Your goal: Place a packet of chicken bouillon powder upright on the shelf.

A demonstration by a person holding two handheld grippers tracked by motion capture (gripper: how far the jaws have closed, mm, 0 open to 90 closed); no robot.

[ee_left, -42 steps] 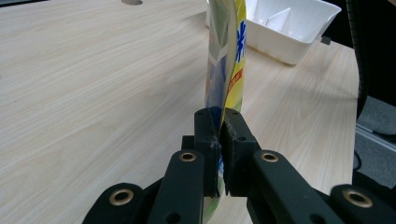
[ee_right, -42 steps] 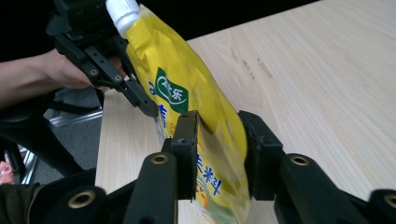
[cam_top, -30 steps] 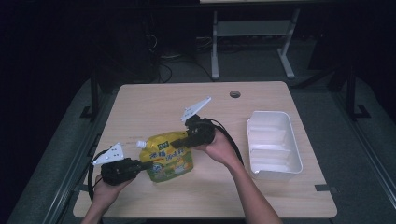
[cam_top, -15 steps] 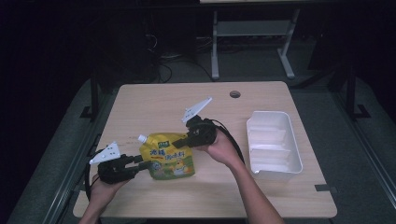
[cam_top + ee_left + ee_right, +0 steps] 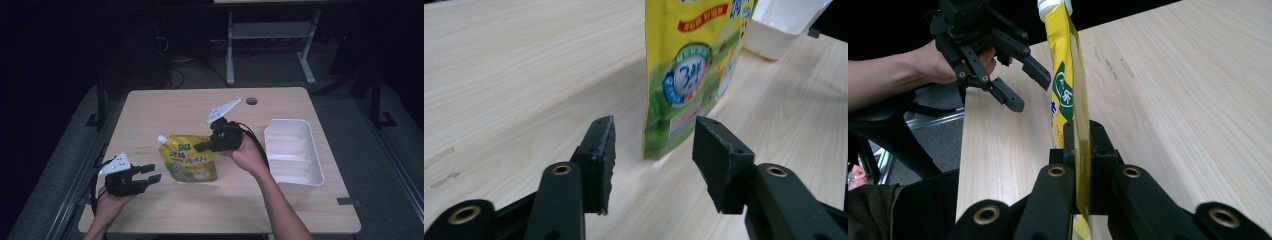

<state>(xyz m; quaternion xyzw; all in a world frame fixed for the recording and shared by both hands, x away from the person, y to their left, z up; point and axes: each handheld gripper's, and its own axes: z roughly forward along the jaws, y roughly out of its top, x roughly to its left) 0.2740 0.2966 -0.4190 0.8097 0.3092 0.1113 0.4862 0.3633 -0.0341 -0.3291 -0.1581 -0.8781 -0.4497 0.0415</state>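
One yellow spouted pouch [image 5: 188, 162] was clamped between the right gripper [image 5: 204, 146] fingers; left gripper [image 5: 150, 173] fingers gaped empty just beside it, one white tray [image 5: 295, 150] past.

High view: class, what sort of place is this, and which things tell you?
Probably a lab or workshop: a bare wooden table with a cable hole, a metal stand behind, cables on the dark floor.
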